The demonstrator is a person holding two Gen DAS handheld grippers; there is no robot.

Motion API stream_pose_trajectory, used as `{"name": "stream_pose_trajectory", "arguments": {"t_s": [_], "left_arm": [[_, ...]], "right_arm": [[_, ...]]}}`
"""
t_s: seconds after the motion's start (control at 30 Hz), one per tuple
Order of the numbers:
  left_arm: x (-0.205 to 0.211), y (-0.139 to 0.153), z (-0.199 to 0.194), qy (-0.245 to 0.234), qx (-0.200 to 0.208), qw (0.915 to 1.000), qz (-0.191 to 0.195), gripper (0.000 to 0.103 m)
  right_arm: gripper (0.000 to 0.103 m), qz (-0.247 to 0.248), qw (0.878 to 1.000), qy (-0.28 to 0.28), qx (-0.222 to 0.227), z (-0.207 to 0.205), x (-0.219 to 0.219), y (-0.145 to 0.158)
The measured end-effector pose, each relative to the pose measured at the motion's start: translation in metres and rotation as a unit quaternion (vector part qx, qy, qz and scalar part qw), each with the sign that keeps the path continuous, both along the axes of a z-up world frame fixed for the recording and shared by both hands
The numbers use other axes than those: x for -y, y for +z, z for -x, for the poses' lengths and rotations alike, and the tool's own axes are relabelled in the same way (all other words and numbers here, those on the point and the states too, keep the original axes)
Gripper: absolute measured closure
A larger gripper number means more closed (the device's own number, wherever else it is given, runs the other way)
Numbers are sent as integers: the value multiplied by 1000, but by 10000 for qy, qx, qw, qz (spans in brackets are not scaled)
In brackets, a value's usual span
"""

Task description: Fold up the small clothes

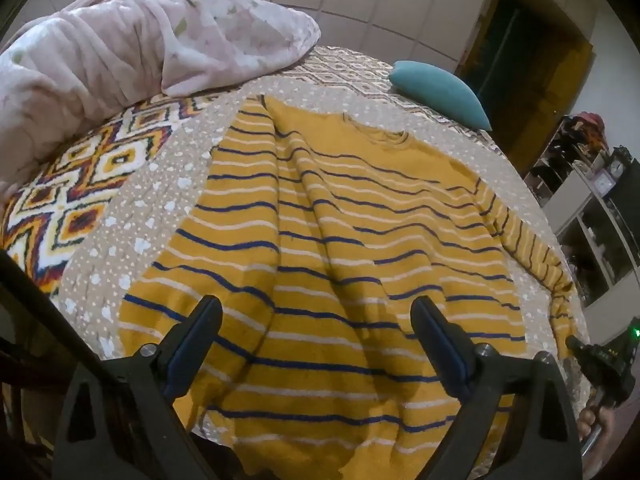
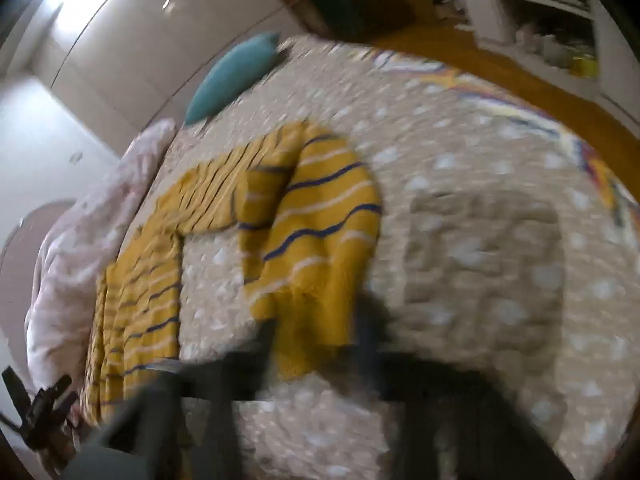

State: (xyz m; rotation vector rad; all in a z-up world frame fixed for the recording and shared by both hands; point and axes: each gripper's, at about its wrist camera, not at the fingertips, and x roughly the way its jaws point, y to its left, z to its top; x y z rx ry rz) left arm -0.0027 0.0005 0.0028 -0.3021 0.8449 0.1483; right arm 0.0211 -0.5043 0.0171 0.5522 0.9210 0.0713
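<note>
A yellow sweater [image 1: 328,248] with blue and white stripes lies spread on the bed, neck at the far side, hem toward me. My left gripper [image 1: 316,312] is open and empty, hovering over the hem. Its left sleeve is folded in over the body; the right sleeve [image 1: 536,256] trails toward the bed's right edge. In the blurred right wrist view the right gripper [image 2: 320,332] is over the sleeve's cuff end [image 2: 320,240], with cloth between its fingers. The right gripper also shows at the left view's right edge [image 1: 600,364].
The bed cover [image 1: 132,224] is beige with white dots and a patterned band. A pink blanket [image 1: 132,44] is heaped at the far left. A teal pillow [image 1: 440,92] lies at the far edge. Shelves [image 1: 592,216] stand to the right.
</note>
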Motion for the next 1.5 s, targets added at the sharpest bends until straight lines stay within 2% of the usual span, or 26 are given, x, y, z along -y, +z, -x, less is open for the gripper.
{"name": "stream_pose_trajectory", "arguments": {"t_s": [0.07,0.2,0.27,0.33,0.37,0.4,0.5,0.53,0.57,0.6,0.67,0.77,0.9,0.97,1.03,1.13,1.2,1.33,1.4,1.43,1.5], "left_arm": [[-5,3,4,59,77,10000,-23,9],[-19,3,13,245,169,9996,15,9],[-22,14,16,420,74,9991,41,9],[-28,11,16,430,64,9990,65,9],[-40,8,20,351,445,9984,2,9],[-40,7,20,341,446,9984,3,9],[-40,5,21,314,502,9982,-37,9],[-42,10,27,283,928,9951,-200,9],[-44,13,35,259,1122,9928,-320,9],[-46,12,34,265,930,9951,-218,9],[-53,12,39,298,841,9959,-124,9],[-68,10,49,400,857,9955,-48,9],[-97,8,66,668,844,9942,-79,9],[-114,6,76,838,815,9930,-167,9],[-132,2,88,1012,788,9915,-197,9],[-149,-3,99,1229,707,9897,-197,9],[-163,-7,110,1397,664,9877,-219,9],[-177,-17,118,1594,536,9857,-73,9],[-182,-24,119,1674,495,9846,106,9],[-185,-24,121,1707,515,9838,163,9],[-187,-25,122,1743,535,9829,267,9]], "right_arm": [[93,167,9998,-73,108,-10,20,10],[94,444,9934,-1004,341,-18,97,49],[94,418,9876,-1477,340,-26,138,67],[94,452,9833,-1740,276,-41,155,80],[94,588,9822,-1762,261,-49,151,88],[94,673,9826,-1709,273,-56,145,94],[94,942,9879,-1179,350,-88,92,115],[94,951,9907,-891,400,-99,73,121],[94,944,9930,-549,444,-113,45,126],[94,945,9940,-279,479,-124,23,130],[94,953,9932,363,568,-149,-41,137],[94,864,9856,1315,628,-185,-147,137],[94,838,9652,2397,620,-217,-283,116],[94,790,9554,2804,480,-231,-348,97],[94,763,9472,3095,362,-236,-398,75],[94,973,9382,3318,144,-245,-469,36],[94,1208,9337,3369,41,-250,-503,14],[92,1458,9267,3459,-195,-260,-543,-18],[86,1443,9211,3606,-291,-261,-552,-24],[78,1411,9188,3671,-326,-259,-559,-26],[75,1115,9162,3842,-210,-252,-564,-16]]}}
